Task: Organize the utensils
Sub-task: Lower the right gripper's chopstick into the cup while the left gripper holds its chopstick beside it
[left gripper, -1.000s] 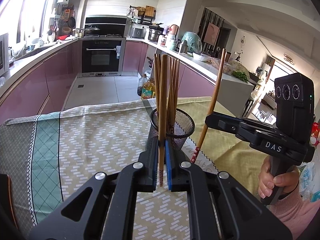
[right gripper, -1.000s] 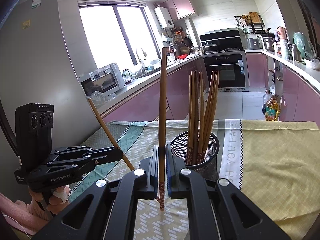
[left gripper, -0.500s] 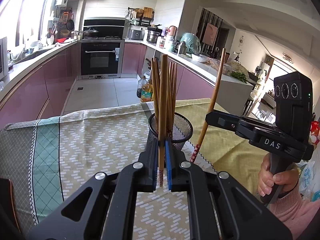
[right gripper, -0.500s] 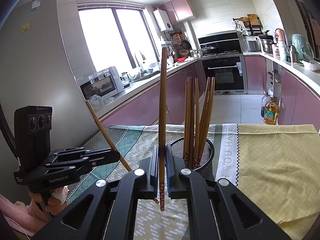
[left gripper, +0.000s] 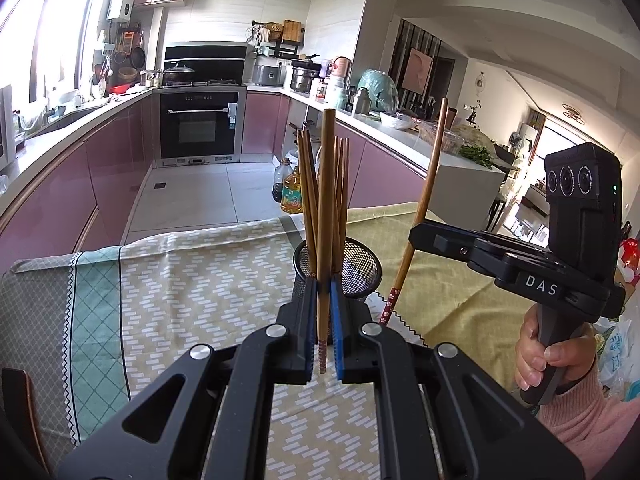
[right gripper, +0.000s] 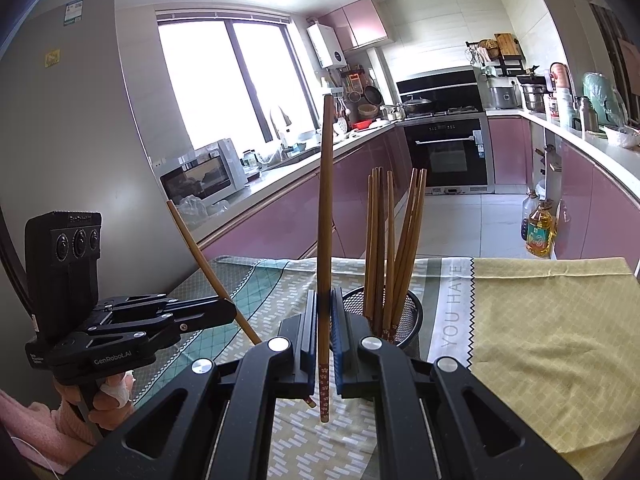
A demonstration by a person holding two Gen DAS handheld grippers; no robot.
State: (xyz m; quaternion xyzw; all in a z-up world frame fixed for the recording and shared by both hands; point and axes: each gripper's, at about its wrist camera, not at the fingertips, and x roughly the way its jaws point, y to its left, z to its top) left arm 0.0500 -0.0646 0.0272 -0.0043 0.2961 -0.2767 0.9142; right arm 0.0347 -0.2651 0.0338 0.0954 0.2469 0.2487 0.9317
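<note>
My left gripper point(left gripper: 324, 286) is shut on one wooden chopstick point(left gripper: 326, 200), held upright with its patterned end hanging below the pads. It stands just in front of the black mesh holder point(left gripper: 362, 268), which has several chopsticks point(left gripper: 340, 200) standing in it. My right gripper point(right gripper: 325, 298) is shut on a second upright chopstick point(right gripper: 325, 200), just left of and in front of the holder point(right gripper: 414, 314). Each gripper shows in the other's view: the right one point(left gripper: 418, 236) grips a slanted chopstick point(left gripper: 429, 184) to the holder's right, and the left one point(right gripper: 230, 312) to its left.
A patterned tablecloth point(left gripper: 192, 280) with a yellow part point(right gripper: 540, 320) covers the table. Beyond its far edge, oil bottles point(right gripper: 540, 232) stand on the kitchen floor. Pink cabinets, an oven point(left gripper: 200, 128) and a microwave point(right gripper: 204, 172) line the room. A person's hand point(left gripper: 548, 360) holds the right gripper's handle.
Both grippers keep their chopsticks and stay near the holder. The holder sits slightly lower in both views; otherwise nothing has shifted.
</note>
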